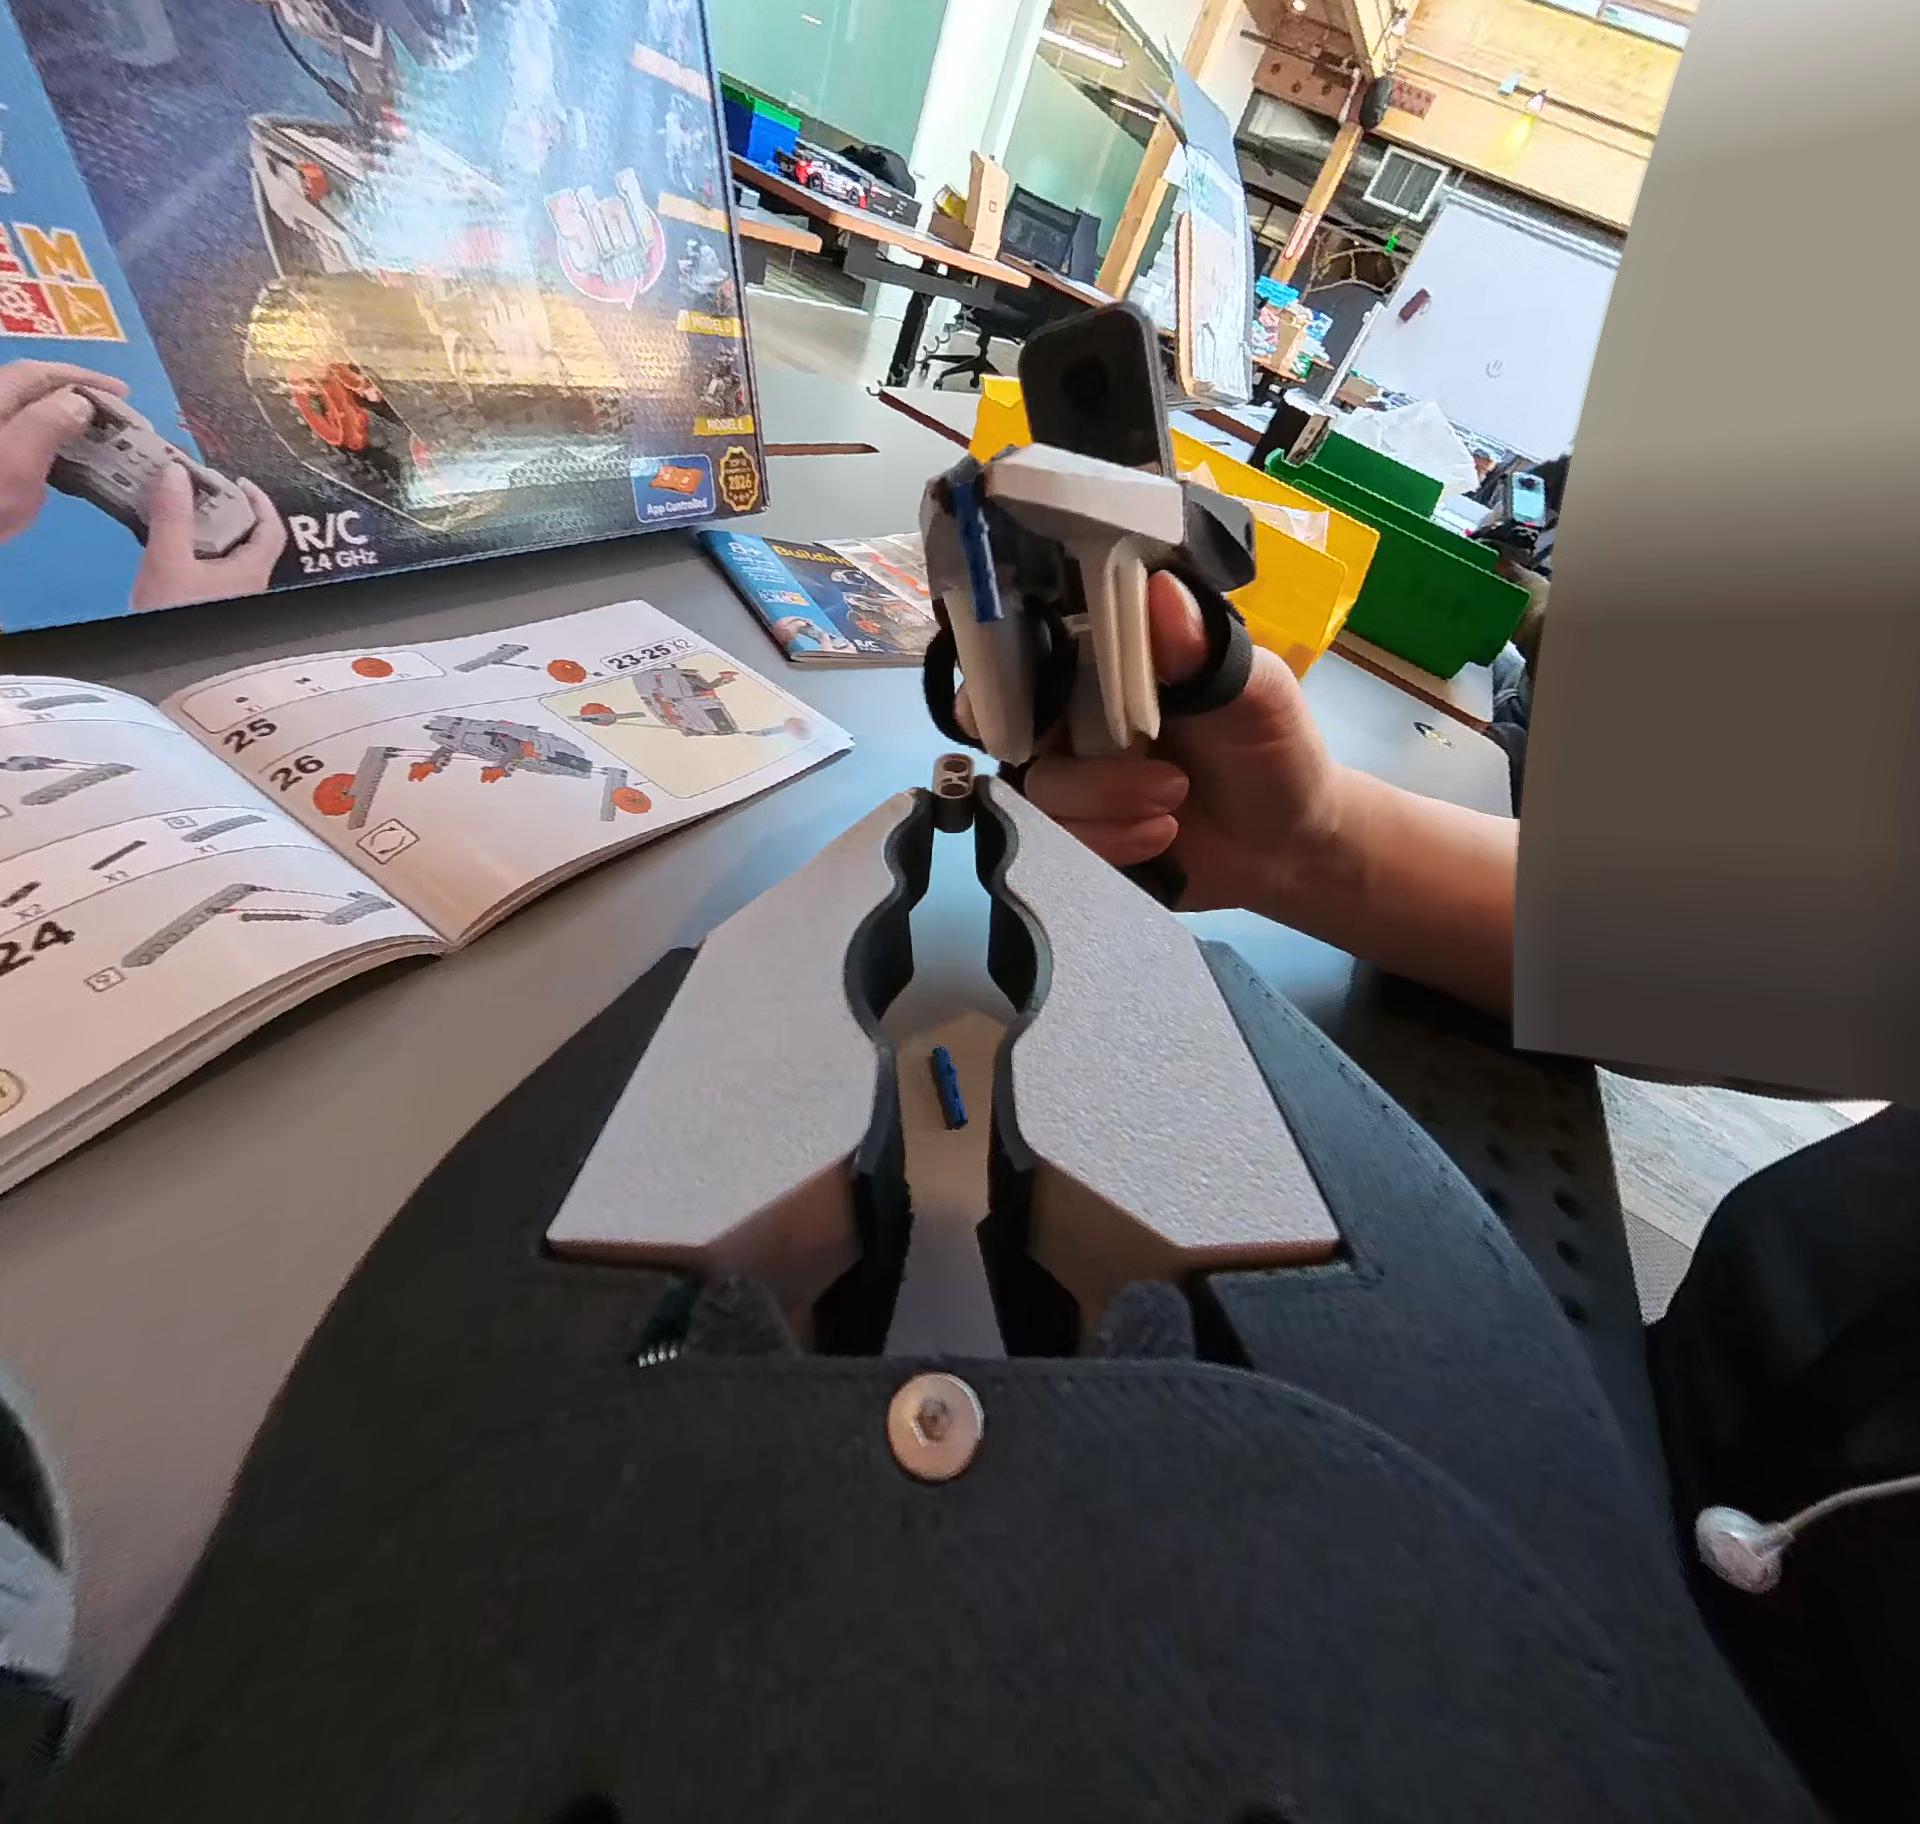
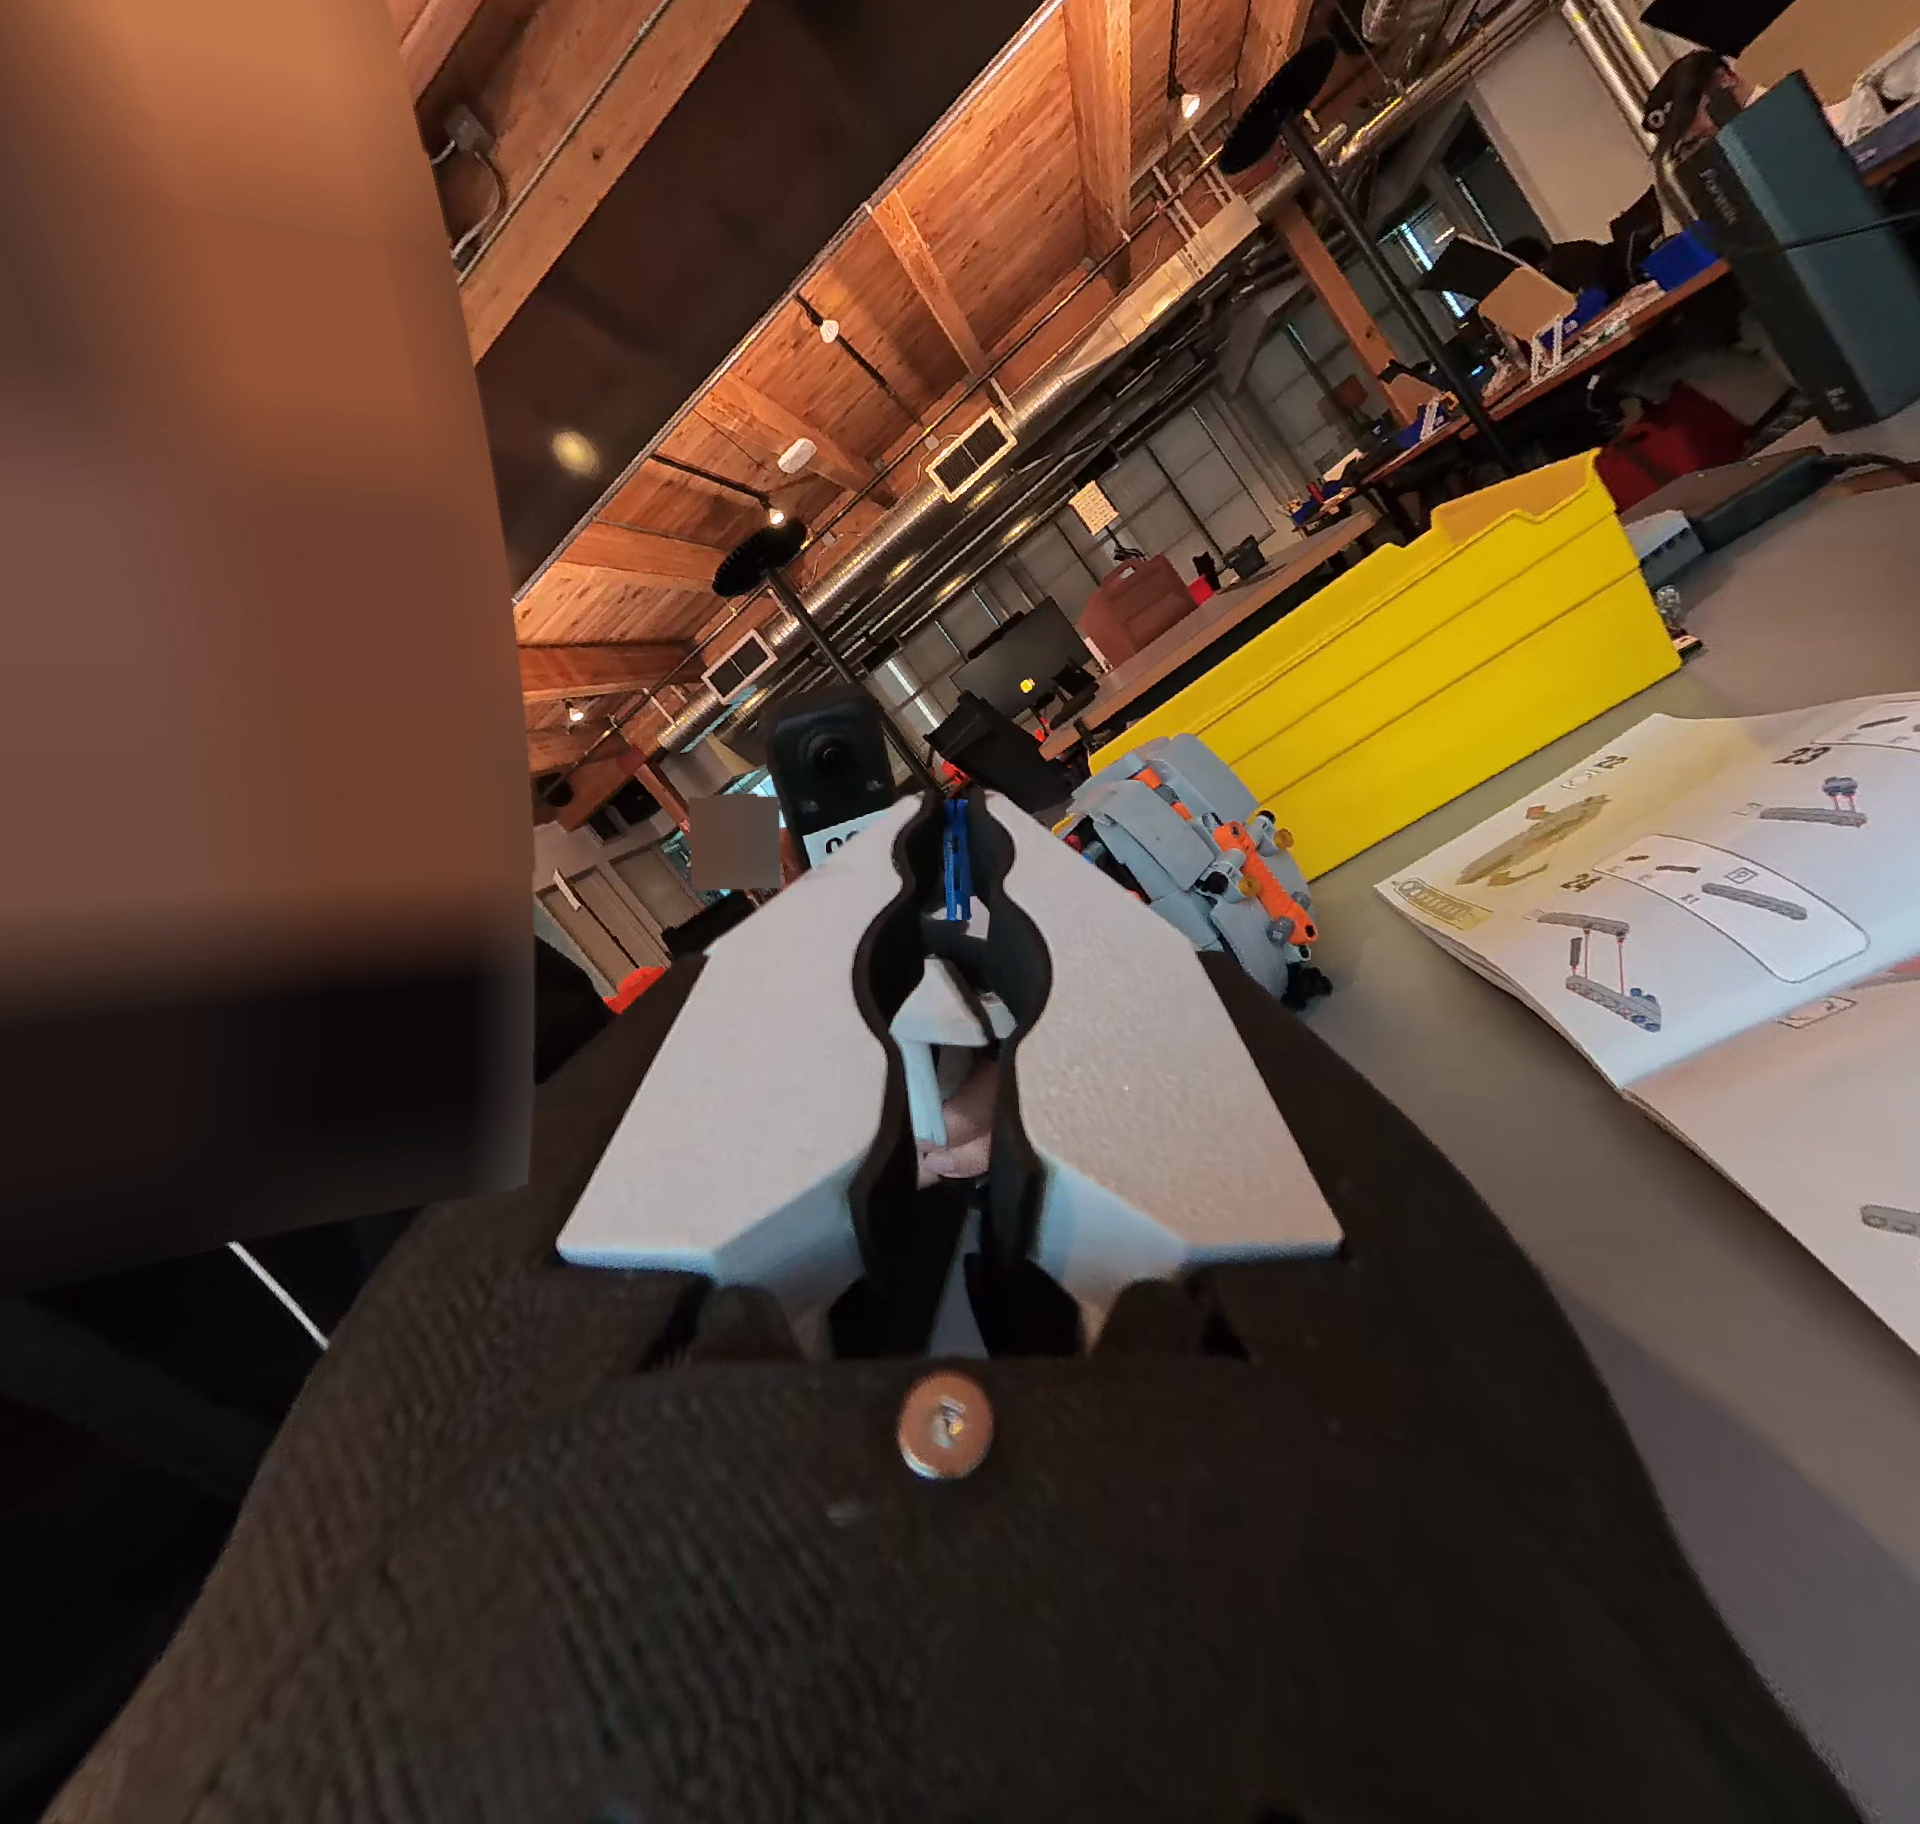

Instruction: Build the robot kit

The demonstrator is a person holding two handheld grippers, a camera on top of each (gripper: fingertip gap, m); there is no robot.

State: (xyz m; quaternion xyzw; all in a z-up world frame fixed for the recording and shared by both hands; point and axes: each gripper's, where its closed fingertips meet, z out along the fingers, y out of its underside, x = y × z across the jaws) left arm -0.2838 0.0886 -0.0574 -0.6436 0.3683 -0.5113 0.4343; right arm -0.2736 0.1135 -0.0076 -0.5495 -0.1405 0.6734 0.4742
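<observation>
My left gripper (image 1: 956, 806) is shut on a small grey connector piece (image 1: 956, 782), pinched upright at the fingertips above the grey table. My right gripper (image 2: 956, 834) is shut on a blue pin (image 2: 956, 865) held upright at its tips. In the left wrist view a hand holds the right gripper (image 1: 987, 579) just beyond and above the connector, the blue pin (image 1: 979, 559) pointing down toward it. A second blue pin (image 1: 948, 1083) lies on a pale surface seen between my left fingers. The left gripper's camera (image 2: 831, 766) shows right behind the right tips.
An open instruction booklet (image 1: 416, 798) lies on the left, also in the right wrist view (image 2: 1714, 901). A large kit box (image 1: 364, 216) stands behind it. A grey and orange model (image 2: 1195, 870), a yellow bin (image 2: 1455, 673), a green bin (image 1: 1423, 569) and a second booklet (image 1: 831, 590) sit farther off. About 6 cm separates my left fingertips from my right.
</observation>
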